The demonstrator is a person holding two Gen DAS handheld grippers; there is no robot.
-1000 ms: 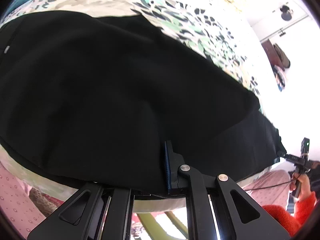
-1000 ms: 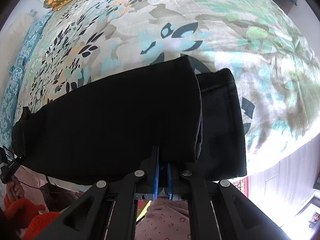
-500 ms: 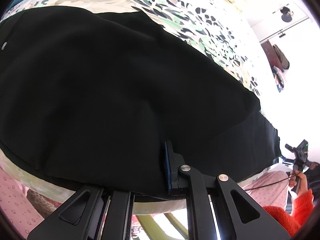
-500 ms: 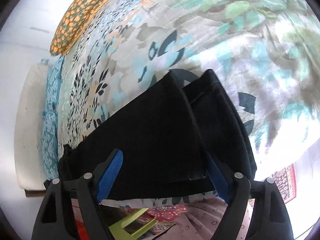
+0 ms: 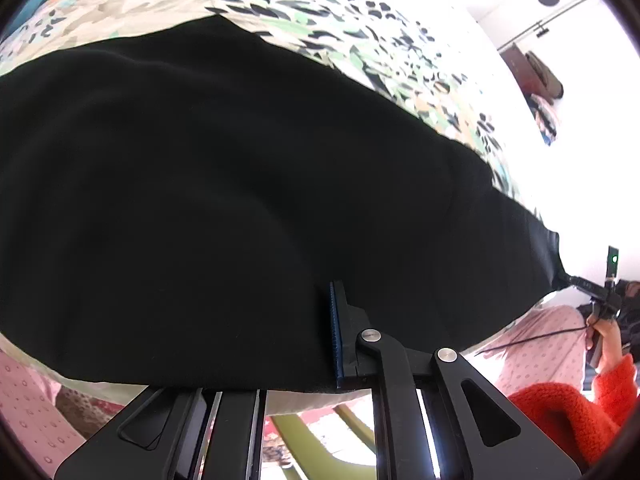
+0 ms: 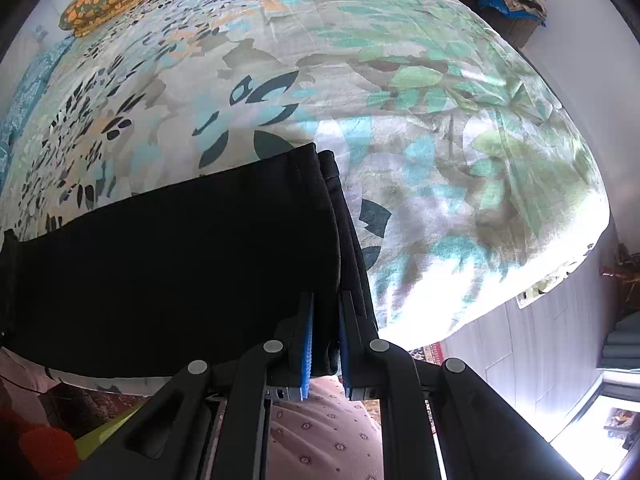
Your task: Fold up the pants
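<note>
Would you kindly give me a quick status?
Right gripper shut on pants hems. Left gripper on the pants, grip unclear. Pants on bed. Nothing blocking.

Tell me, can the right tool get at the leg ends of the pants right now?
Probably yes: the right tool is already shut on the hem end of the pants, with nothing in between.

Close wrist views, shared pants (image 5: 240, 200)
</note>
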